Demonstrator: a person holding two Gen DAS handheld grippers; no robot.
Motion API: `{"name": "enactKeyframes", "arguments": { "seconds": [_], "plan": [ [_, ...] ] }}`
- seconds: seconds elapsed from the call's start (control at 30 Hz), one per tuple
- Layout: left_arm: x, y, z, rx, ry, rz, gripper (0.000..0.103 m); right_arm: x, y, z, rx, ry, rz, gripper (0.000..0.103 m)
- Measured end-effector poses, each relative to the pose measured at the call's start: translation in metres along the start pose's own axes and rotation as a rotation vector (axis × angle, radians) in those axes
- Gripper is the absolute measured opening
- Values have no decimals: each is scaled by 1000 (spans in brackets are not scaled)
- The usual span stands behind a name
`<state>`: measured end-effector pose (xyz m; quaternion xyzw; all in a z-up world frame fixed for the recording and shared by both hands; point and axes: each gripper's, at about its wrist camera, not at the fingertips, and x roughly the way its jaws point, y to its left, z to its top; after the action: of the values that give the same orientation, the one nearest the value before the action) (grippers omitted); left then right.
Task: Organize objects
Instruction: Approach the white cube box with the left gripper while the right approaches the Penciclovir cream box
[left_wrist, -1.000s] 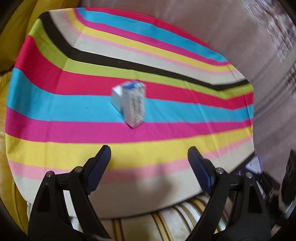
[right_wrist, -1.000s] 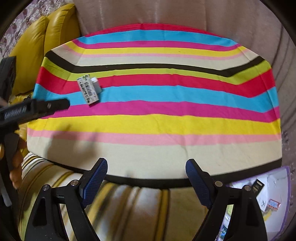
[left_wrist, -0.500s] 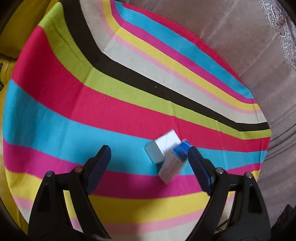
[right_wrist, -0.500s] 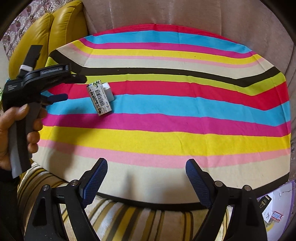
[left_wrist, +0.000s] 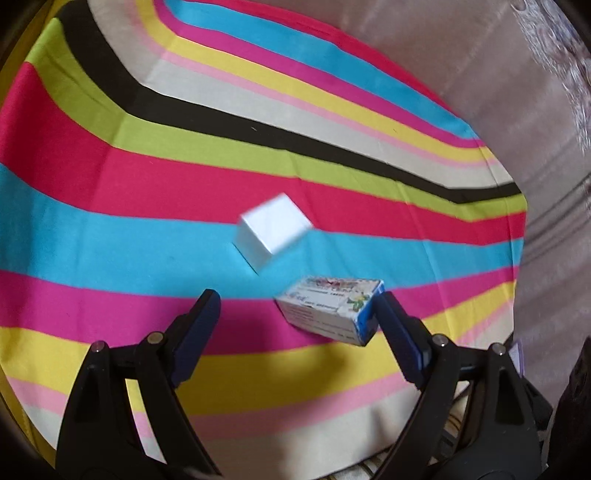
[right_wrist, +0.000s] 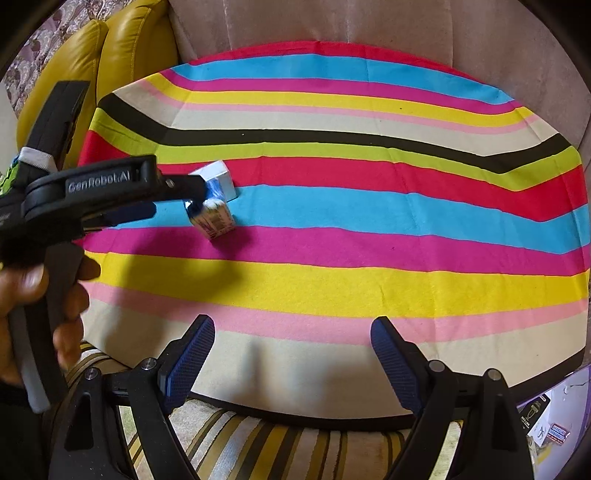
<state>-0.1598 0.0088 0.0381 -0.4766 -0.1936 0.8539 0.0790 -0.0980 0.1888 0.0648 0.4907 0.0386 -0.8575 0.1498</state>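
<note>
A small printed carton with a blue end (left_wrist: 332, 312) lies on the striped cloth (left_wrist: 147, 192). It sits between my left gripper's (left_wrist: 295, 314) open fingers, with its blue end touching the right finger (left_wrist: 397, 332). A plain white box (left_wrist: 271, 232) sits just beyond it on the blue stripe. In the right wrist view the left gripper (right_wrist: 177, 199) reaches over the carton (right_wrist: 218, 221) and the white box (right_wrist: 218, 179). My right gripper (right_wrist: 291, 350) is open and empty above the cloth's (right_wrist: 369, 277) near edge.
The cloth covers a pinkish-brown sofa seat (right_wrist: 369, 29). A yellow leather cushion (right_wrist: 110, 48) stands at the back left. A striped cushion (right_wrist: 277, 443) lies below the cloth's near edge. Small packets (right_wrist: 546, 424) lie at the lower right.
My left gripper has moved forward and down over the two boxes. The carton now lies between its fingers, turned and apart from the white box. My right gripper moved slightly closer.
</note>
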Motion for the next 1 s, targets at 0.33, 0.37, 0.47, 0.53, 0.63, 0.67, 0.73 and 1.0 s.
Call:
{"name": "enactKeyframes", "arguments": {
  "seconds": [0.33, 0.37, 0.47, 0.53, 0.63, 0.67, 0.73, 1.0],
  "plan": [
    [-14, 32, 2, -85, -37, 30, 88, 32, 23, 8, -68, 73, -4, 88],
    [-14, 36, 2, -90, -38, 33, 88, 36, 26, 11, -73, 81, 1, 88],
    [-12, 45, 1, -106, -42, 56, 88, 51, 39, 19, -115, 108, 28, 88],
    [-9, 45, 1, -102, -43, 68, 88, 64, 40, 25, -123, 118, -9, 88],
    [-8, 45, 1, -72, -46, 94, 88, 74, 25, 35, -74, 110, -75, 88],
    [-8, 45, 1, -60, -46, 98, 88, 74, 20, 37, -57, 105, -94, 88],
    [-2, 38, 3, -20, -45, 103, 88, 76, 8, 41, -22, 89, -119, 88],
    [20, 18, 16, -110, 3, 59, 88, 70, -15, 42, 68, 42, -110, 88]
  ]
}}
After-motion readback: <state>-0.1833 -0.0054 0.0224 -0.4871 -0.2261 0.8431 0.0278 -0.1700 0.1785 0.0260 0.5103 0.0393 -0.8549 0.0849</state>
